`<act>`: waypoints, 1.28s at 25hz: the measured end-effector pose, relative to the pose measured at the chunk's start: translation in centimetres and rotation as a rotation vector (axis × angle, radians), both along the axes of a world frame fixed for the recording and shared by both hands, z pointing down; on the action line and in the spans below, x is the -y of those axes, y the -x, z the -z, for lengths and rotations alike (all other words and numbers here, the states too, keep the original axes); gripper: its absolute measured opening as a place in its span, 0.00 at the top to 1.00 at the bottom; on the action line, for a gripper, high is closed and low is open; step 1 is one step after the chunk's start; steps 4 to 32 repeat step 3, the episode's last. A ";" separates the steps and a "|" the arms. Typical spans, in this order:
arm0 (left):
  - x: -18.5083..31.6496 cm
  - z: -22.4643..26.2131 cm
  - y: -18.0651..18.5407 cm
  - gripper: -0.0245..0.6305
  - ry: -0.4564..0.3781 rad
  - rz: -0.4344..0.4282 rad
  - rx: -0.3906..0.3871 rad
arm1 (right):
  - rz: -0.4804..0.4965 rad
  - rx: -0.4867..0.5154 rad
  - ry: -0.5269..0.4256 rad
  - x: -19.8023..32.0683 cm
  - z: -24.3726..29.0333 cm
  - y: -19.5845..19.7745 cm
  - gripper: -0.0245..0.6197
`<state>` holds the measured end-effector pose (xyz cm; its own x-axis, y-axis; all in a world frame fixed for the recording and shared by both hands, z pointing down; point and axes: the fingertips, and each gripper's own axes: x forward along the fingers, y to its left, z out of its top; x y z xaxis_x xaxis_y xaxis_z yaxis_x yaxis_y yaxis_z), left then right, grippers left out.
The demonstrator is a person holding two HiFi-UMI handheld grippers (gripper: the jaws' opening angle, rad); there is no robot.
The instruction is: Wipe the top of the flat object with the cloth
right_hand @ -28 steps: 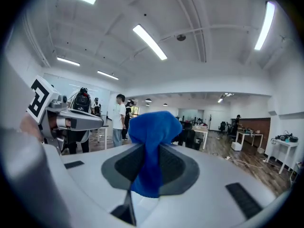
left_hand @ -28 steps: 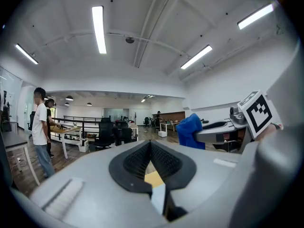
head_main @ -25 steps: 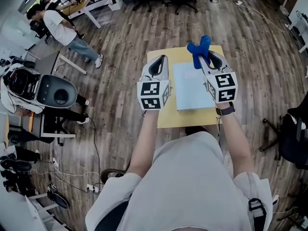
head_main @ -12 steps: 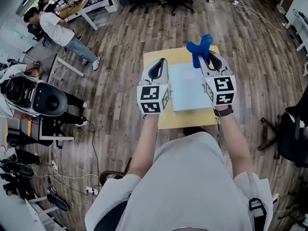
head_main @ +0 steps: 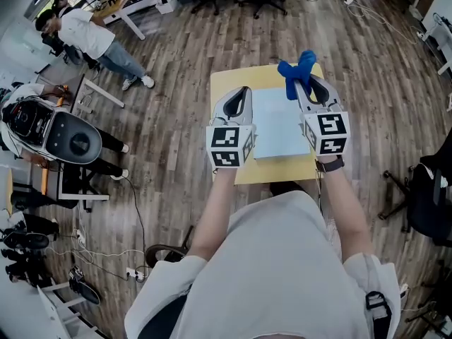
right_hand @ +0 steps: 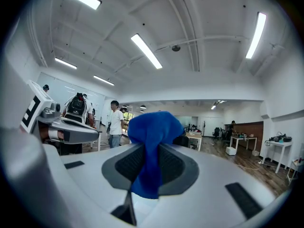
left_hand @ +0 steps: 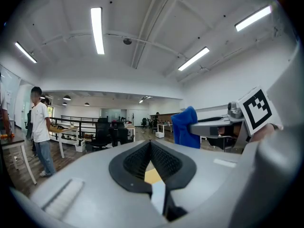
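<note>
Head view: you are holding both grippers over yellow table (head_main: pixel 227 80), centre of frame. Pale flat object (head_main: pixel 277 124) is lying on table between them. Right gripper (head_main: pixel 301 85), centre right, is pinching blue cloth (head_main: pixel 296 69); cloth is bunching above object's far right corner. Left gripper (head_main: pixel 237 103) is hovering at object's left edge.

Left gripper view: jaws are meeting at tips, nothing between; cloth is showing right of centre.

Right gripper view: jaws are clamping cloth, its fold spilling over pads at centre.

Flat obj (head_main: pixel 277 122) top lies open btwn left tool (head_main: pixel 241 94) & right tool (head_main: pixel 302 85) flanking it.
</note>
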<state>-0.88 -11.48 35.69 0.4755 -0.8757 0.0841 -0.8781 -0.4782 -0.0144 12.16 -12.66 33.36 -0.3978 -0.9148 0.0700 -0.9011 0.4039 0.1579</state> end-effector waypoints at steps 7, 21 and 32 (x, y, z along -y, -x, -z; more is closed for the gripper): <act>-0.8 -0.6 -0.3 0.95 0.011 -0.001 0.005 | 0.012 0.006 0.012 -0.6 -0.4 0.1 0.83; -0.8 -0.6 -0.3 0.95 0.011 -0.001 0.005 | 0.012 0.006 0.012 -0.6 -0.4 0.1 0.83; -0.8 -0.6 -0.3 0.95 0.011 -0.001 0.005 | 0.012 0.006 0.012 -0.6 -0.4 0.1 0.83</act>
